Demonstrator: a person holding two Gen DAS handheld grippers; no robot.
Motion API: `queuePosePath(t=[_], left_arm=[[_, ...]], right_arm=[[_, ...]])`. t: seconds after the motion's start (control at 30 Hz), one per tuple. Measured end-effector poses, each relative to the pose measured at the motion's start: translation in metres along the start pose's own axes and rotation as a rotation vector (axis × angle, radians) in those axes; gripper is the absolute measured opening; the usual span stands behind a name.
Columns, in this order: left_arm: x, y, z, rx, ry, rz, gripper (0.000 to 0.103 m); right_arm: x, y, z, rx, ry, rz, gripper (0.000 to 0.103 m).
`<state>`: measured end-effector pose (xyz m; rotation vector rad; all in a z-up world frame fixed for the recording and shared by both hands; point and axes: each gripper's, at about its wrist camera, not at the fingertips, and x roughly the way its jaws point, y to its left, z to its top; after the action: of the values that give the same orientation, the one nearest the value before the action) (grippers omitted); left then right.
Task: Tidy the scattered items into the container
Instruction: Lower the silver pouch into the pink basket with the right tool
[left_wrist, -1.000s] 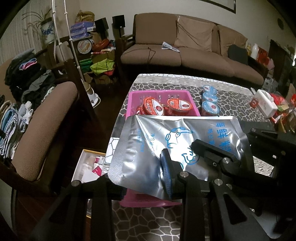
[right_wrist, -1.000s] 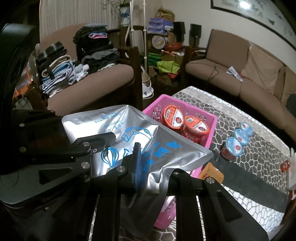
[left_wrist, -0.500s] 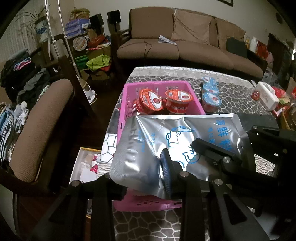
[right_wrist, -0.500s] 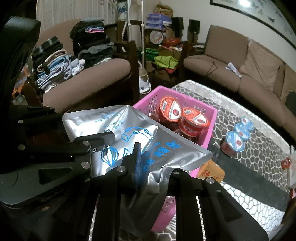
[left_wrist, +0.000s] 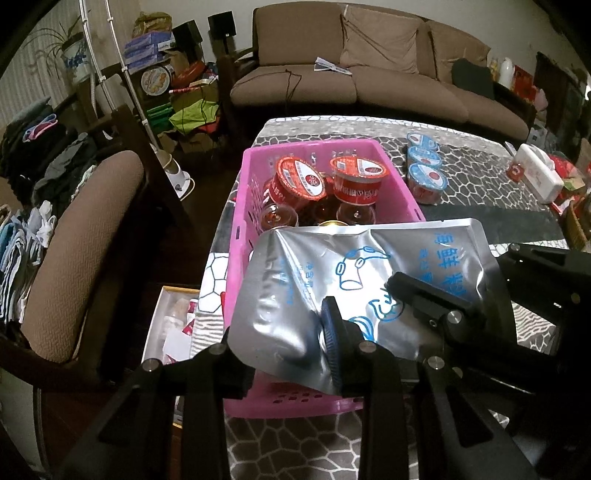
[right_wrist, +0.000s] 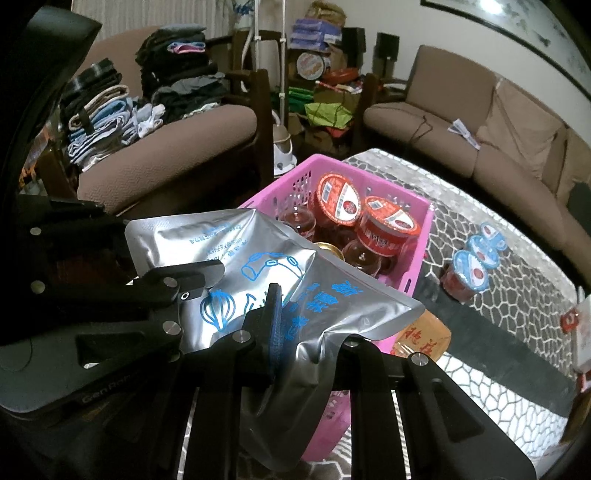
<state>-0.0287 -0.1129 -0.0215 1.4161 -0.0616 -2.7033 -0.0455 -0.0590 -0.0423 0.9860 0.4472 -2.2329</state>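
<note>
Both tools share one load: the left gripper (left_wrist: 291, 347) is clamped on the near edge of a silver foil pouch (left_wrist: 354, 280), and the right gripper (right_wrist: 306, 328) pinches the same pouch (right_wrist: 258, 273) further along that edge, its jaws nearly together with the foil creased between them. The step in hand looks like the placing of this pouch into the pink basket (left_wrist: 236, 236), the landmark for everything here. The pouch hangs above the basket's near end, its far edge reaching over the inside toward the red-lidded cups (left_wrist: 325, 181) that lie at the basket's far end; I cannot tell whether its underside already touches the near rim. It lies close to flat, printed face up, sagging a little between the two grips. Its long axis runs across the basket, side to side in the left wrist view, and it seems about as wide as the basket itself, with one corner past the right wall. So the next move, as I judge it, calls for lowering both hands together and perhaps tilting or turning the pouch so that it clears both walls and settles on the near half of the basket, beside or atop the cups, before either grip lets go. Three blue-lidded cups (left_wrist: 424, 162) stand on the table just beyond the basket's right wall, not yet gathered, and an orange packet (right_wrist: 421, 336) lies against the basket's near right corner.
</note>
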Motion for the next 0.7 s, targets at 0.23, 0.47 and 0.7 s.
queuePosePath(t=[0.23,0.47,0.7], left_arm=[[0.006,0.001,0.0,-0.004,0.015,-0.011,0.03],[0.017,0.002,-0.002,-0.002,0.035,-0.021,0.03],[0.02,0.002,-0.003,0.003,0.043,-0.019,0.03]], right_arm=[[0.007,0.0,-0.001,0.002,0.02,-0.003,0.014],[0.019,-0.003,-0.005,0.015,0.04,0.001,0.014],[0.022,-0.004,-0.007,0.02,0.049,0.003,0.014]])
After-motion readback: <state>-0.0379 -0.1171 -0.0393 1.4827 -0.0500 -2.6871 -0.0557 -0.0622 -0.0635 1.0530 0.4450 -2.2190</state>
